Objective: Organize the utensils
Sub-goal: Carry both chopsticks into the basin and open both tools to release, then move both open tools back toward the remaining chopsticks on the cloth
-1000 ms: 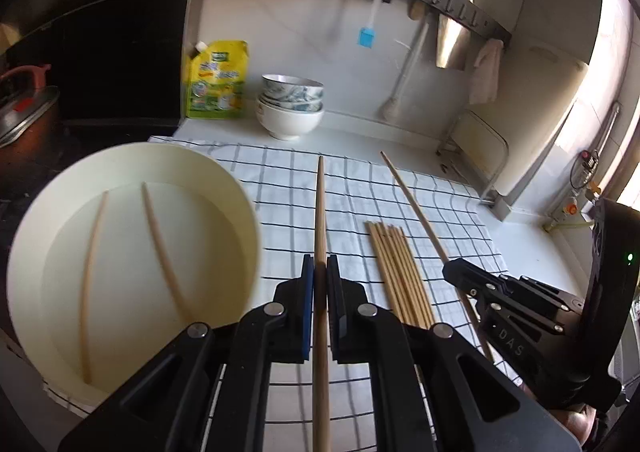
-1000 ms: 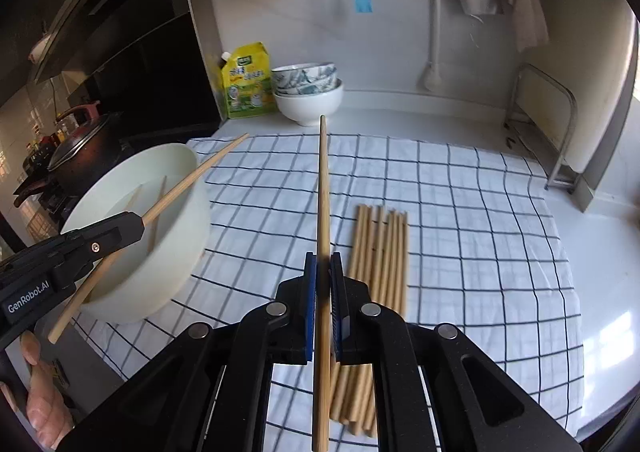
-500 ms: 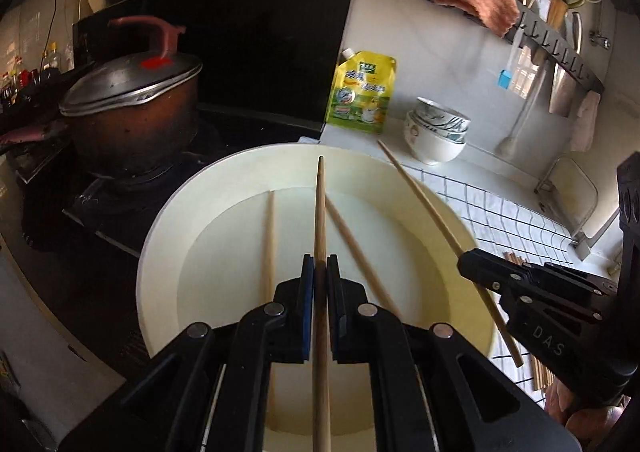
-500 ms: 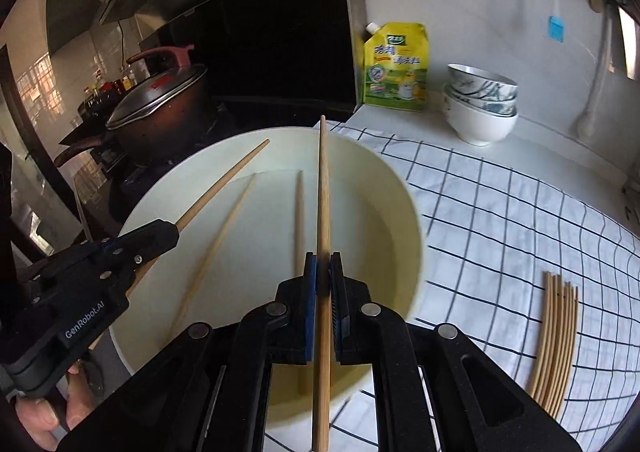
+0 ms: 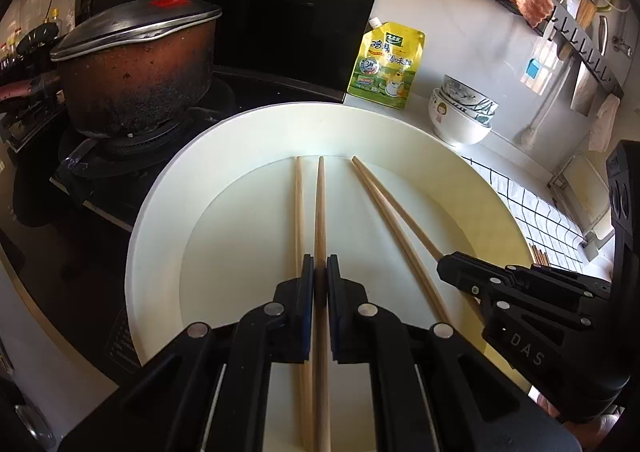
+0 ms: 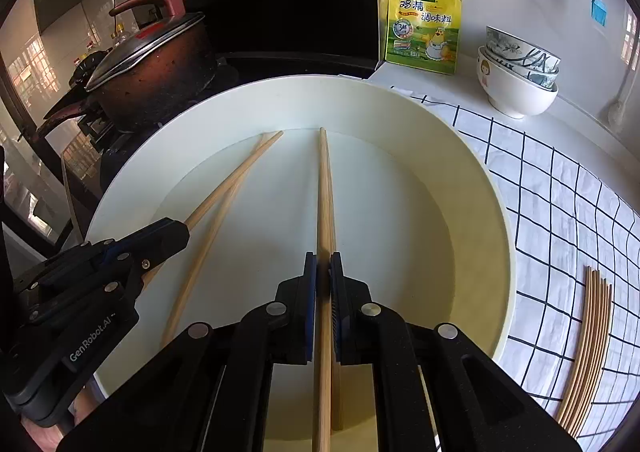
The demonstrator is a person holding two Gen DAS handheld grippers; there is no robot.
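Each pair of fingers, left (image 5: 320,278) and right (image 6: 323,266), is clamped on one chopstick (image 5: 321,212) (image 6: 325,192) low inside the cream basin (image 5: 160,212), where two more chopsticks (image 5: 298,204) lie, with a bundle (image 6: 588,340) on the checked cloth (image 6: 560,188) beside it.

smooth wooden chopsticks (image 6: 325,188) lie in a matt cream plastic basin (image 6: 472,172) beside a scorched metal pot (image 5: 136,72).
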